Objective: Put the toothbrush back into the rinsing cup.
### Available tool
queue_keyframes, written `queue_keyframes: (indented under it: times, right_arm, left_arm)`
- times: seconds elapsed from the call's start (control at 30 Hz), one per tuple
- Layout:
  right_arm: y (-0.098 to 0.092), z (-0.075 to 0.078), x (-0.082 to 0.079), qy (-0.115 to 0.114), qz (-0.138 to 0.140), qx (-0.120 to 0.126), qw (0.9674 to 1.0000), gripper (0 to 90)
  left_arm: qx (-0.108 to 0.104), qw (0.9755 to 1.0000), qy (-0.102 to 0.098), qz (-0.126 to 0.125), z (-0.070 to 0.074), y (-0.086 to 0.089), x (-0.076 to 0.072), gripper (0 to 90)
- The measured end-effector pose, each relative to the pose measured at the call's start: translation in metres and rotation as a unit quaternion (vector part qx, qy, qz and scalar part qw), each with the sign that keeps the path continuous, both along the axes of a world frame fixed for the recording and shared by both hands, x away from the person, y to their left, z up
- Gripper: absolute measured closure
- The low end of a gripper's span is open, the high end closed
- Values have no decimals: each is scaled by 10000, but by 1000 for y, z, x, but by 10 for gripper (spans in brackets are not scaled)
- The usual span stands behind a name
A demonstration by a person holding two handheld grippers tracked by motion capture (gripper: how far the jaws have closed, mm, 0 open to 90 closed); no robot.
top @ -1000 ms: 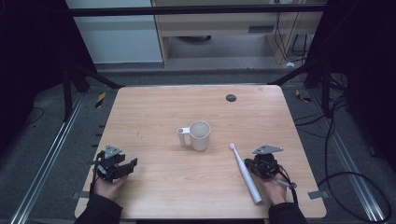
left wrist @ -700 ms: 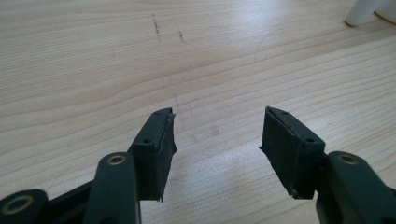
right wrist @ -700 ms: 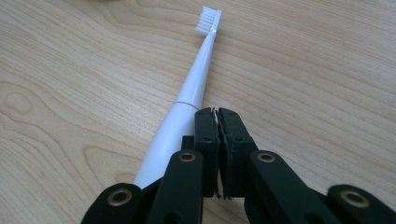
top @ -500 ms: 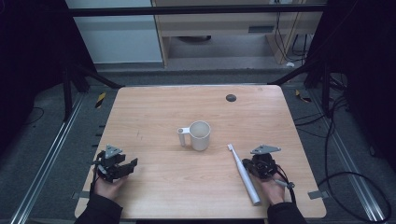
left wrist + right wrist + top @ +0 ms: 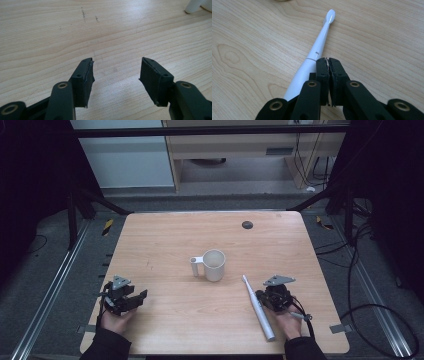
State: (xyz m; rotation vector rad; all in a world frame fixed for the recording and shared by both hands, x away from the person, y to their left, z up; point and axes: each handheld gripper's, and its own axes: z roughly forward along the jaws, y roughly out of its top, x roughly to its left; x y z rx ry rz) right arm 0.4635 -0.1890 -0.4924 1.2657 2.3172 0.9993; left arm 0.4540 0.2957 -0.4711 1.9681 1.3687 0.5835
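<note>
Lying flat on the pale wooden surface (image 5: 165, 245), a white electric toothbrush (image 5: 257, 306) sits just to the left of the right hand-held gripper (image 5: 270, 296) — close beside it, its slim brush head pointing away from the person and its thicker handle end reaching back past the hand. In the right gripper view the toothbrush (image 5: 315, 53) runs alongside the left jaw, smooth and glossy, tapering from a round body to a narrow neck and a small oval head. The right hand-held gripper (image 5: 328, 62) has its two black jaws pressed together with nothing between them; the toothbrush lies outside them.

Ahead and to the left of that hand-held gripper stands a white mug (image 5: 212, 265), upright, handle turned to the left; its inside looks empty, though the bottom is hard to make out. It stands apart from the toothbrush head.

The left hand-held gripper (image 5: 131, 297) rests low over the surface, well apart from the mug. Its jaws stand wide, the ribbed dark pads (image 5: 88, 80) facing each other over bare wood grain (image 5: 50, 37) — nothing held. A corner of the mug's handle (image 5: 191, 7) shows far ahead to its right. A small dark round hole (image 5: 247, 224) sits in the far part of the surface.
</note>
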Motion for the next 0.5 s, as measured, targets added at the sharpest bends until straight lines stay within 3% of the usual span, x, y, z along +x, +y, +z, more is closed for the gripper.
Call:
queue_keyframes:
  times: [0.27, 0.5]
  right_arm:
    - [-2, 4, -1, -29, -73, 7, 10000, 837]
    - [-10, 16, -4, -246, -269, 47, 9993, 740]
  left_arm:
    - [5, 10000, -5, 5, 0, 1, 0, 429]
    - [-3, 10000, -5, 12, 0, 2, -1, 429]
